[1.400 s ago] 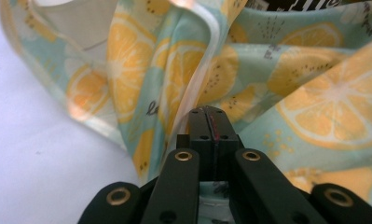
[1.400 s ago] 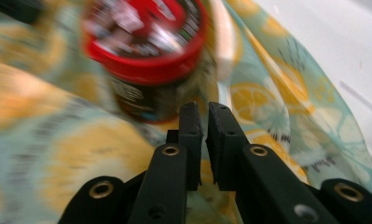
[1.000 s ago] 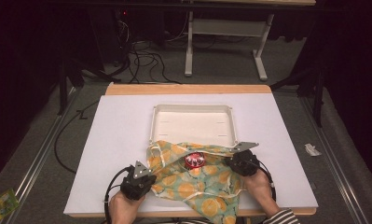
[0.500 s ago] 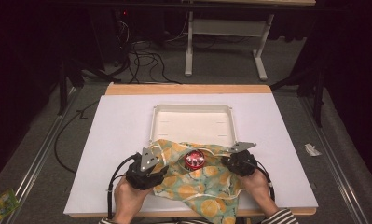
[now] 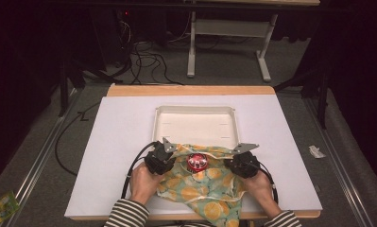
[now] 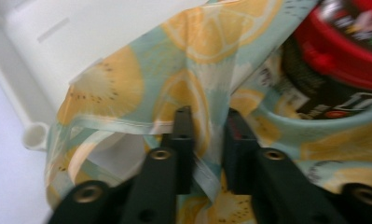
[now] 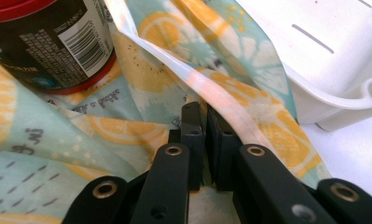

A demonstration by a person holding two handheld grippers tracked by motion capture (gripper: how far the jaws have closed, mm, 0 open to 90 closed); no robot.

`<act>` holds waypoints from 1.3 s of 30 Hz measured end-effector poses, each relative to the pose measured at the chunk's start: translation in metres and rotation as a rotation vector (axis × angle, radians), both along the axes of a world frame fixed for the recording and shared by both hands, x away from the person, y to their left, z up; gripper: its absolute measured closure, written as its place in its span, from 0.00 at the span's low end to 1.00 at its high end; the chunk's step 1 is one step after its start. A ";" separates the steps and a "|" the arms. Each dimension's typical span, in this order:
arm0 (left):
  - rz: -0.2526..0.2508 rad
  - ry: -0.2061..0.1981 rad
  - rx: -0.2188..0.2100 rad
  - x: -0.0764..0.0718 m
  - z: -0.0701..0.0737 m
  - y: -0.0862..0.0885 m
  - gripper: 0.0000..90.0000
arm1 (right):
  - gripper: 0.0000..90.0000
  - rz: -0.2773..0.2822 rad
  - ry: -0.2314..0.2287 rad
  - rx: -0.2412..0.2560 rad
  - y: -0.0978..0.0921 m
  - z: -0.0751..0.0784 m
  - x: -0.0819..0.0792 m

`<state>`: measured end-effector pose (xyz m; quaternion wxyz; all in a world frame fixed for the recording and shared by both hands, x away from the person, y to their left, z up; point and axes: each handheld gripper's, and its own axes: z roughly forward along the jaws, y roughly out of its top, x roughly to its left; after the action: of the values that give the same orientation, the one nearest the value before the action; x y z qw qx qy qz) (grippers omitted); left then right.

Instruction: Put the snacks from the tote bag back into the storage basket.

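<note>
Compared w/ a sec ago, the left gripper (image 5: 158, 160) has come in and forward along the cloth's edge, now sitting nearer the red-lidded can (image 5: 197, 162), and the cloth's far edge has crept up over the near rim of the shallow white plastic tray (image 5: 194, 124). The right gripper (image 5: 243, 163) has barely shifted. My read: the bundle is being hauled toward the tray, can riding inside, and it's partway there, not yet in.

Left gripper's jaws stand slightly apart w/ a fold of the thin cotton-like cloth printed w/ orange citrus slices on pale teal (image 6: 141, 88) pinched between them, so it's gripping the cloth near its hemmed edge. Right gripper: jaws nearly touching, clamped on the cloth's hem (image 7: 207, 91) too.

Cloth (image 5: 205, 184) lies crumpled just in front of the tray, its far edge overlapping the tray's near rim, its near end hanging off the table's front edge. It looks light, limp, wrinkled, hem pale. The can, dark label w/ a barcode (image 7: 58, 42), stands upright in the cloth's middle, just short of the tray's near rim, betw. the two grippers.
</note>
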<state>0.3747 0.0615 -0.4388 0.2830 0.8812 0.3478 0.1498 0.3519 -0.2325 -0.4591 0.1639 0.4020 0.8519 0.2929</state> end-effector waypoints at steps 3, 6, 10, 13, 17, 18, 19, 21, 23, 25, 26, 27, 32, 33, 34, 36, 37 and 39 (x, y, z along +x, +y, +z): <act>0.008 0.019 0.003 0.003 -0.002 -0.003 0.98 | 0.97 -0.001 0.003 0.004 0.000 0.000 0.001; 0.020 0.047 -0.001 0.008 -0.006 -0.006 0.99 | 0.97 0.000 0.008 0.004 0.000 -0.001 0.003; 0.034 0.105 0.009 0.013 -0.014 -0.011 0.99 | 0.97 -0.019 0.016 0.013 0.000 -0.002 0.005; 0.037 0.116 0.035 0.013 -0.017 -0.014 0.99 | 0.97 -0.018 0.019 0.008 -0.001 -0.003 0.006; 0.052 0.089 0.046 0.009 -0.017 -0.012 0.99 | 0.97 -0.032 0.025 -0.003 -0.004 -0.005 0.007; 0.046 0.076 0.060 0.007 -0.017 -0.010 0.99 | 0.97 -0.037 0.020 0.000 -0.005 -0.006 0.007; 0.045 0.073 0.057 0.005 -0.017 -0.007 0.99 | 0.97 -0.044 0.018 -0.003 -0.006 -0.006 0.007; 0.045 0.063 0.047 0.001 -0.019 -0.002 0.98 | 0.97 -0.054 0.009 -0.008 -0.011 -0.007 0.005; 0.054 0.057 0.037 -0.003 -0.020 0.004 0.98 | 0.97 -0.064 0.002 -0.009 -0.014 -0.007 0.004; 0.063 0.050 0.027 -0.005 -0.021 0.009 0.96 | 0.97 -0.080 0.001 -0.012 -0.019 -0.007 0.003; 0.066 0.046 0.030 -0.005 -0.021 0.011 0.95 | 0.97 -0.080 0.002 -0.012 -0.020 -0.007 0.002; 0.070 0.042 0.029 -0.006 -0.021 0.012 0.94 | 0.97 -0.082 0.002 -0.016 -0.021 -0.007 0.001; 0.079 0.037 0.031 -0.012 -0.022 0.020 0.91 | 0.97 -0.089 -0.008 -0.034 -0.024 -0.007 -0.005; 0.081 0.037 0.032 -0.013 -0.022 0.021 0.91 | 0.97 -0.087 -0.008 -0.031 -0.025 -0.007 -0.006; 0.084 0.040 0.030 -0.014 -0.022 0.022 0.91 | 0.97 -0.086 -0.005 -0.034 -0.026 -0.007 -0.008; 0.087 0.038 0.031 -0.016 -0.022 0.024 0.91 | 0.97 -0.088 -0.005 -0.042 -0.027 -0.006 -0.011; 0.087 0.036 0.030 -0.017 -0.023 0.025 0.91 | 0.97 -0.083 -0.008 -0.051 -0.027 -0.006 -0.012; 0.088 0.024 0.036 -0.019 -0.023 0.027 0.91 | 0.97 -0.070 -0.023 -0.094 -0.026 -0.005 -0.015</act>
<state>0.3552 0.0888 -0.4621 0.2563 0.8717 0.3868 0.1578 0.3366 -0.2586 -0.4643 0.2024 0.4198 0.8483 0.2514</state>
